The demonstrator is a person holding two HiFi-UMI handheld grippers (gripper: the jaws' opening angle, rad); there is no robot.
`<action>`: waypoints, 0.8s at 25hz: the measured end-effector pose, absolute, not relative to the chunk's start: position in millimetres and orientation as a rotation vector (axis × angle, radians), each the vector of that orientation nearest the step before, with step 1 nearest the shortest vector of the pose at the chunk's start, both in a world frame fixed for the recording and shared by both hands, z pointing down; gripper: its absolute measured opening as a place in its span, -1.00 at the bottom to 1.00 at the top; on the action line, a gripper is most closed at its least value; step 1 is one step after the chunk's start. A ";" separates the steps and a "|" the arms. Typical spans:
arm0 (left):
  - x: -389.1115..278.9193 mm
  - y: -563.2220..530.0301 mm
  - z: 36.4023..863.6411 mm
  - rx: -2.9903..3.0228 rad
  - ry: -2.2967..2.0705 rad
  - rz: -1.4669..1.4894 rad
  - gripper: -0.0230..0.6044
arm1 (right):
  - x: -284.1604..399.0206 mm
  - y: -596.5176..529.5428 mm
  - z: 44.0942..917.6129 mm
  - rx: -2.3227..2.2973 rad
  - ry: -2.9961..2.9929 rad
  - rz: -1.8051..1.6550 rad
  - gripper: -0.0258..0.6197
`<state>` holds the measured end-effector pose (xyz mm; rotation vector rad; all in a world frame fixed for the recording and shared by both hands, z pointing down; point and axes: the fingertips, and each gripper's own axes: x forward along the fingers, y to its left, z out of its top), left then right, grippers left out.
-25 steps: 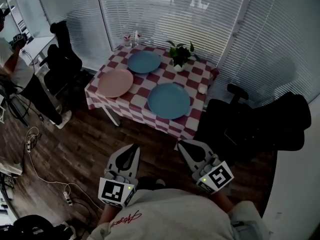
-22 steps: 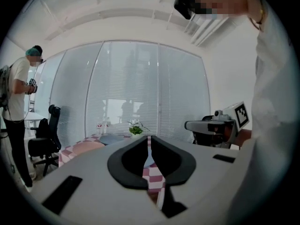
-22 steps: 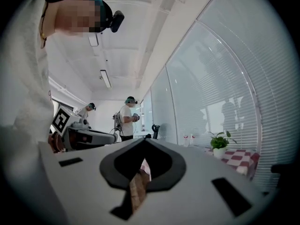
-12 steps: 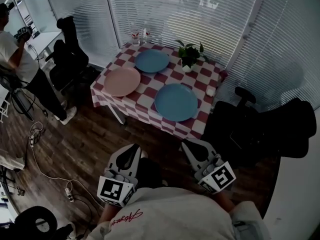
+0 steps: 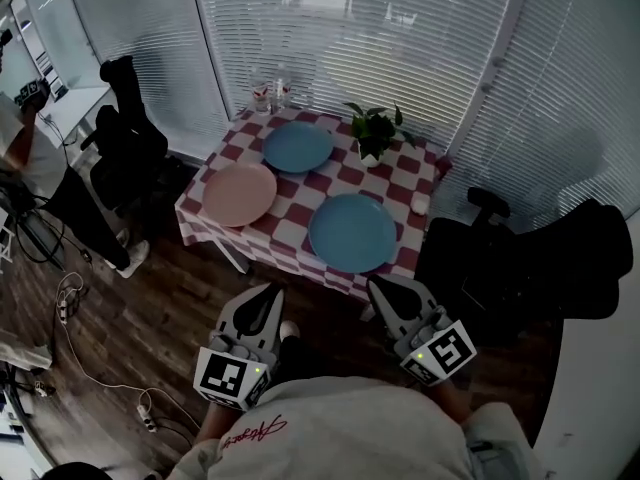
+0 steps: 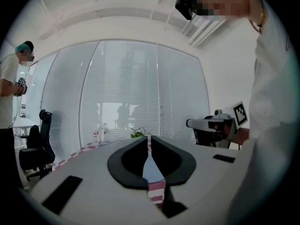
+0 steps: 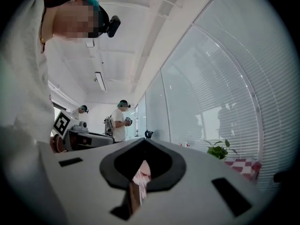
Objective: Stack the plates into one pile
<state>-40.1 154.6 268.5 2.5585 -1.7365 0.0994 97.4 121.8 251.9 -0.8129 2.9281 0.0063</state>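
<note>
Clenched and empty, the left gripper (image 5: 267,295) and right gripper (image 5: 384,286) point toward the table, jaws pressed together on nothing, as they were a second ago. Three plates lie apart, unstacked, on the red-and-white checked tablecloth (image 5: 400,183). The near blue plate (image 5: 352,231) sits ahead of the right gripper, the pink plate (image 5: 239,193) to its left, and the far blue plate (image 5: 297,146) behind them. Over the past second the table has drawn closer in the head view, and the strip of wooden floor (image 5: 170,298) between grippers and cloth has all but closed. A potted plant (image 5: 375,130) and two small containers (image 5: 270,93) stand along the window side. A person (image 5: 35,163) stands at far left beside a black office chair (image 5: 125,138).
</note>
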 end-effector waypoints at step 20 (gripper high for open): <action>-130.0 22.8 261.2 2.611 -1.660 0.048 -0.82 | 17.8 3.5 245.7 -0.949 2.905 0.049 -0.89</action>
